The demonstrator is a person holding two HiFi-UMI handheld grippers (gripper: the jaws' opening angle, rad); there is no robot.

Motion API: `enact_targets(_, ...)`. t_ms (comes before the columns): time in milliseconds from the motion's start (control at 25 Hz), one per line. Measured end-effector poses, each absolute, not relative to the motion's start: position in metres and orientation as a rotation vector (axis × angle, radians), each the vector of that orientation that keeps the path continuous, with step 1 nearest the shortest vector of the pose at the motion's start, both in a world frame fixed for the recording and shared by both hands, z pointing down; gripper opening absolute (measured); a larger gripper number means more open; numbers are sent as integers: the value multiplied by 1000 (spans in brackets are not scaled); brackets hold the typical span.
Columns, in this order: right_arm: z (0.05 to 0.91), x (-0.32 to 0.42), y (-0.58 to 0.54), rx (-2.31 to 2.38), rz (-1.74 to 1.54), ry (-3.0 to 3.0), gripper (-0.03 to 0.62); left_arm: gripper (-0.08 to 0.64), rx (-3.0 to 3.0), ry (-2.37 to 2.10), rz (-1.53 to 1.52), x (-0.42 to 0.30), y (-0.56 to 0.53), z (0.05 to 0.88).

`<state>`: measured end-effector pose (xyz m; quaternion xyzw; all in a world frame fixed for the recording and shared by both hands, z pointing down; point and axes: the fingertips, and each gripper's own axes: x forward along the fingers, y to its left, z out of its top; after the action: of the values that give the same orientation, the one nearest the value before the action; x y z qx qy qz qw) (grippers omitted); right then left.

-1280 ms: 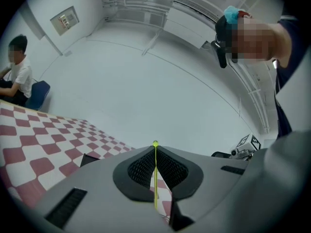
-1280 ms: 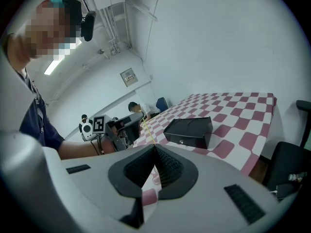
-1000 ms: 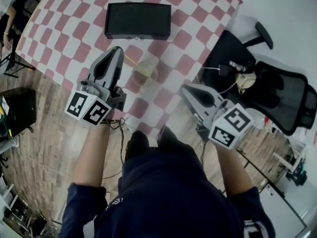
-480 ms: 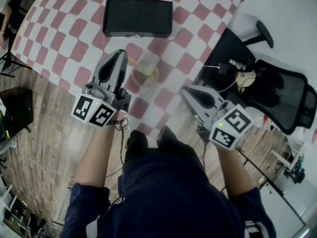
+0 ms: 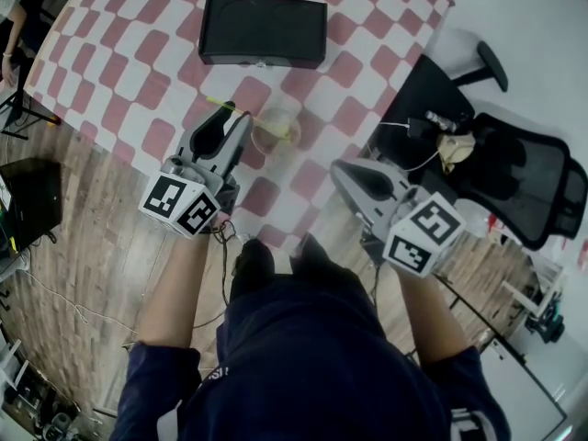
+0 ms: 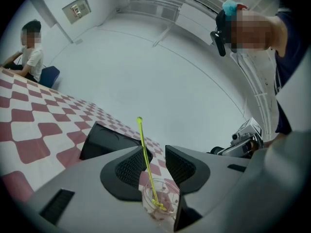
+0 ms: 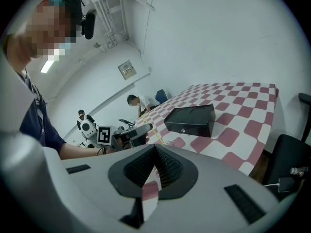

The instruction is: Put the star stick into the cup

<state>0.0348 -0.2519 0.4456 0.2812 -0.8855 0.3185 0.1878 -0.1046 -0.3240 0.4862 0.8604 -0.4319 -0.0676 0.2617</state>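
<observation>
The thin yellow-green star stick (image 6: 146, 164) stands slanted in the small clear cup (image 6: 160, 204), its star end at the bottom. In the head view the cup (image 5: 276, 132) sits on the checked table, and the stick (image 5: 226, 105) pokes out of it to the left. My left gripper (image 5: 235, 116) is just left of the cup, and its jaws are opening. The stick passes between them, close to the left pad (image 6: 130, 168), and no pad presses it. My right gripper (image 5: 354, 175) hangs off the table's near right side, shut and empty, its pads (image 7: 160, 165) meeting.
A black box (image 5: 264, 31) lies on the red-and-white checked table (image 5: 129, 62) beyond the cup. A black office chair (image 5: 514, 168) with cables and small items stands to the right. People sit in the far background (image 6: 31, 57).
My left gripper has shifted slightly right toward the cup and its jaws have parted. The stick, pinched at the jaw tips before, now rests in the cup. The right gripper has barely moved.
</observation>
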Motion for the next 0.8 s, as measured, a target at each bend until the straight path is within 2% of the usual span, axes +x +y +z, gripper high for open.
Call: enact_targets(800, 433, 23, -220, 853, 860, -2517, 15, 167, 2289, -1077, 27, -108, -267, 524)
